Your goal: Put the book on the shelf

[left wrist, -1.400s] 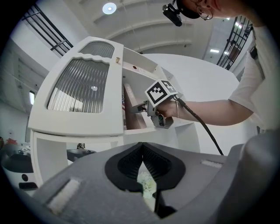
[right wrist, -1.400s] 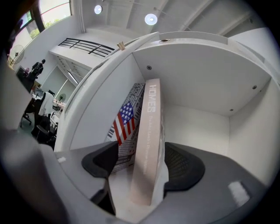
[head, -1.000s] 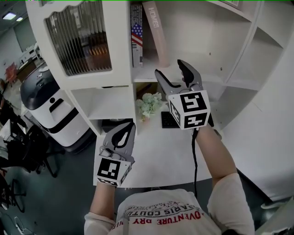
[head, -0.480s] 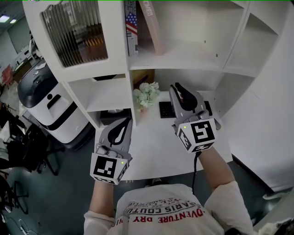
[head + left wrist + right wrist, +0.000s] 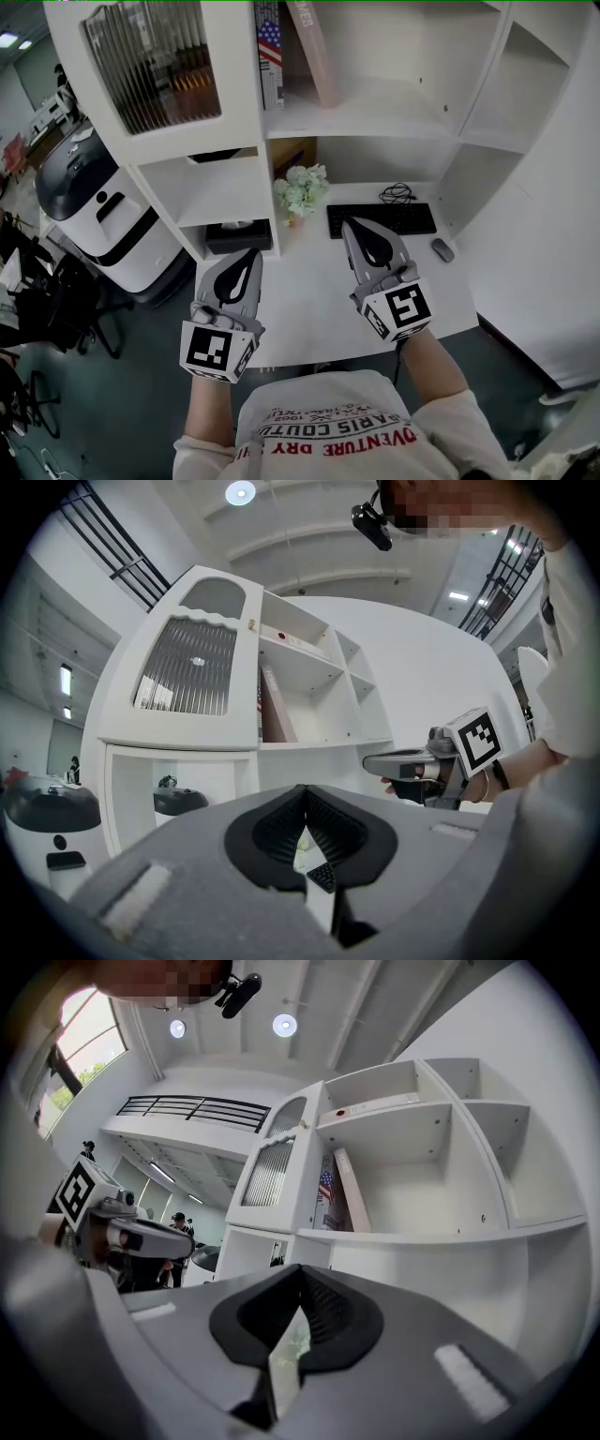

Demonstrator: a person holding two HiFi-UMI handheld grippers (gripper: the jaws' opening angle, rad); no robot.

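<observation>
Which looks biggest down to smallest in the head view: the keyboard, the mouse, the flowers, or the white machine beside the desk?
Largest: the white machine.
Next: the keyboard and the flowers, too alike to rank.
Smallest: the mouse.

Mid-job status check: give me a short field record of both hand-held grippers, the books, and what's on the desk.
left hand-held gripper: shut, empty, above the white desk
right hand-held gripper: shut, empty, above the desk beside the black keyboard
pale pink book: on the white shelf board, tilted, top toward the flag-spine book
flag-spine book: upright, at the board's left end
other desk items: pale flower bunch, grey mouse
task state: book appears shelved; neither gripper holds anything
</observation>
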